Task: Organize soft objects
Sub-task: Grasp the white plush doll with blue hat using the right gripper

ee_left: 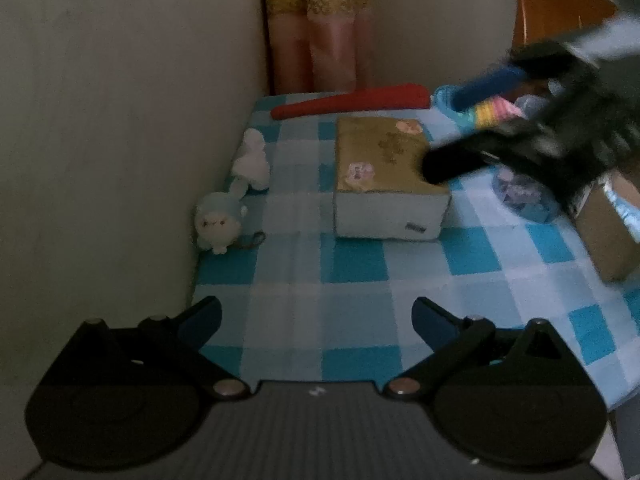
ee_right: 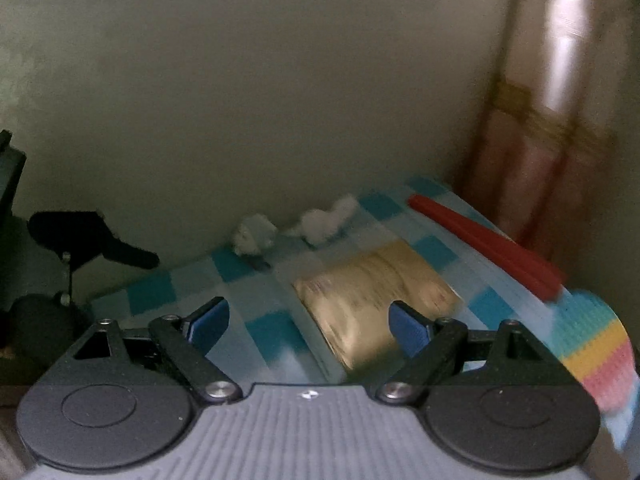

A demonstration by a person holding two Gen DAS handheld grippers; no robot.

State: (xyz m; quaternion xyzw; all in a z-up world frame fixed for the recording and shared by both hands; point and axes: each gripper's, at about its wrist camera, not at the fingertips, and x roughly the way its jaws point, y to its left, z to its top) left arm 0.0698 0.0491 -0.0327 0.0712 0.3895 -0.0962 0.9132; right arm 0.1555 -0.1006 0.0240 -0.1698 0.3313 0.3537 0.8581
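— Looking along my left gripper (ee_left: 316, 312), what do you make of it?

— Its jaws stand wide apart with nothing between them, low over the blue checked cloth (ee_left: 352, 264). Ahead sits the gold-topped box (ee_left: 384, 168), and against the wall lie two small plush toys: the pale blue one (ee_left: 218, 222) nearer, the white one (ee_left: 252, 158) just behind it.

— And my right gripper (ee_right: 308, 320)?

— Also spread wide and empty, above the box's gold lid (badly blurred in its own view). The rainbow-striped soft thing (ee_right: 596, 356) lies at its right, touching nothing of the fingers.

— That red piece?

— The long red object (ee_left: 352, 104) lies at the far edge of the cloth, by the pink curtain (ee_left: 320, 32).
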